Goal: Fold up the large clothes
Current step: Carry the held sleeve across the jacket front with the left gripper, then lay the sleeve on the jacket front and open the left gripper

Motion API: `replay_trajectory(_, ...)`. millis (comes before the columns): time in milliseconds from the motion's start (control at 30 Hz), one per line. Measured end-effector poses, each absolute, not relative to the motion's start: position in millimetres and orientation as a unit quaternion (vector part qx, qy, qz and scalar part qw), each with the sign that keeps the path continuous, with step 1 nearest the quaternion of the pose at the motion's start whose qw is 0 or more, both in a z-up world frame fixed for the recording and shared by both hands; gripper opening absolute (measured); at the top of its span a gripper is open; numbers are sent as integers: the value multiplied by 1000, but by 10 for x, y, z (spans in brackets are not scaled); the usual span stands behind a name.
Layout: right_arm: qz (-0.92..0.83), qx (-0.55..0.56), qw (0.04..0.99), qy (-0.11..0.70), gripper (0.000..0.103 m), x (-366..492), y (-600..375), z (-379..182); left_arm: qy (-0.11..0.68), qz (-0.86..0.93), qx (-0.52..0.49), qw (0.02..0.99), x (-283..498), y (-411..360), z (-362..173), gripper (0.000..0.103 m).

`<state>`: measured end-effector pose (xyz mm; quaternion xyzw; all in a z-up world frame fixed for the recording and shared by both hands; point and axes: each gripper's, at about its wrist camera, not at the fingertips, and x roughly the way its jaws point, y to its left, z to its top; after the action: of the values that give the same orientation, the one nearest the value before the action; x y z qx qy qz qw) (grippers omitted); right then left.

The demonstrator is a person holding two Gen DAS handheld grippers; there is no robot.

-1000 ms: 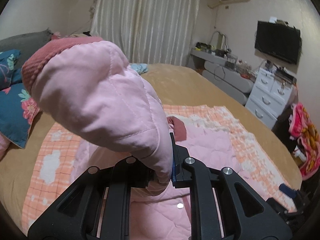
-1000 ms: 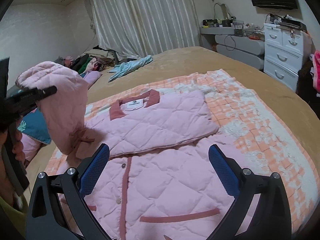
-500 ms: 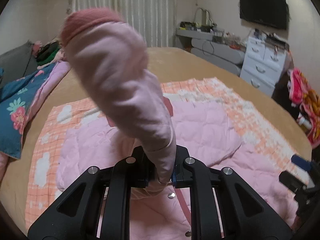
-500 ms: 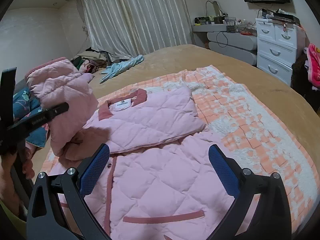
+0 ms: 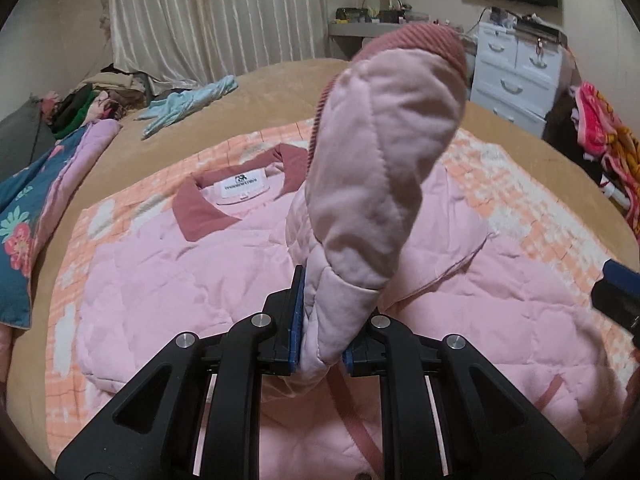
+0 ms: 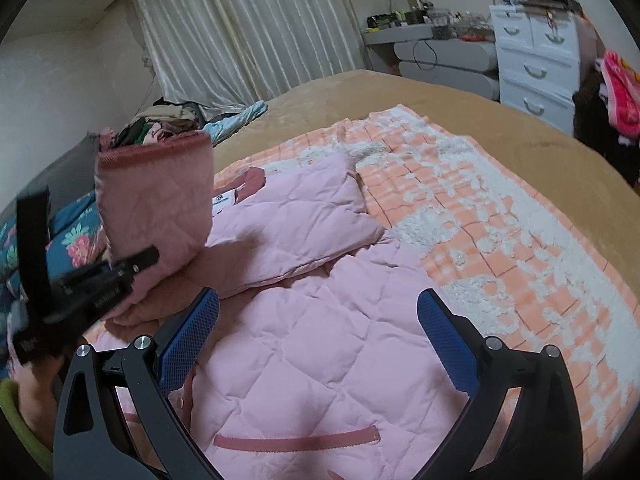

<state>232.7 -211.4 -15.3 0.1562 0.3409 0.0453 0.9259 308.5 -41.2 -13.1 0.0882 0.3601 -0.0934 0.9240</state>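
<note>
A pink quilted jacket point(image 5: 180, 264) with a dusty-red collar point(image 5: 200, 216) lies spread on the bed, its far side folded inward point(image 6: 304, 220). My left gripper point(image 5: 320, 320) is shut on the jacket's sleeve point(image 5: 380, 152). The sleeve stands up over the jacket body, its ribbed red cuff on top. The right wrist view shows the left gripper point(image 6: 120, 276) at the left, with the raised sleeve point(image 6: 156, 208) leaning toward the collar. My right gripper point(image 6: 318, 300) hangs open just above the jacket's front point(image 6: 320, 360), with nothing between its blue pads.
The jacket rests on an orange-and-white checked blanket point(image 6: 500, 240) over a tan bedspread point(image 6: 440, 112). A floral pillow point(image 5: 16, 232), a clothes pile point(image 6: 160, 120) and a light blue garment point(image 5: 188, 104) lie at the left and far side. A white dresser point(image 6: 536, 64) stands to the right.
My left gripper has come down and across over the jacket, still holding the sleeve, which now leans right. The right gripper sank closer to the jacket and stayed open.
</note>
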Motion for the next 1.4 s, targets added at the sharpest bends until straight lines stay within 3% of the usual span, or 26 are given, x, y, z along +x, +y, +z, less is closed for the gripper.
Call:
replay_trajectory(300,26,174,919,354,99,2428,-2238,-297,386,-106,121,908,3142,-594,-425,14)
replay_trajectory(400,26,174,917,357,99,2445,-2235,-327,390,-110,135,904,3112,-645,-490,20)
replay_trajectory(500,23,171,917,358,99,2455,-2231,-334,399,-130,132,898,3076,-677,-492,45)
replay_trajectory(533,22,171,917,358,99,2459,-2235,-338,402,-138,129,896,3057,-689,-489,58)
replay_trajectory(700,17,169,918,358,99,2450,-2254,-331,413,-160,144,885,2915,-728,-467,64)
replay_trajectory(933,11,163,920,357,99,2424,-2268,-305,409,-164,117,890,2811,-540,-249,87)
replay_trajectory(1133,23,145,922,358,99,2408,-2148,-264,384,-143,115,905,2749,-346,-56,93)
replay_trajectory(1400,77,149,908,384,99,2540,-1762,-309,384,-102,102,912,2777,34,-51,94)
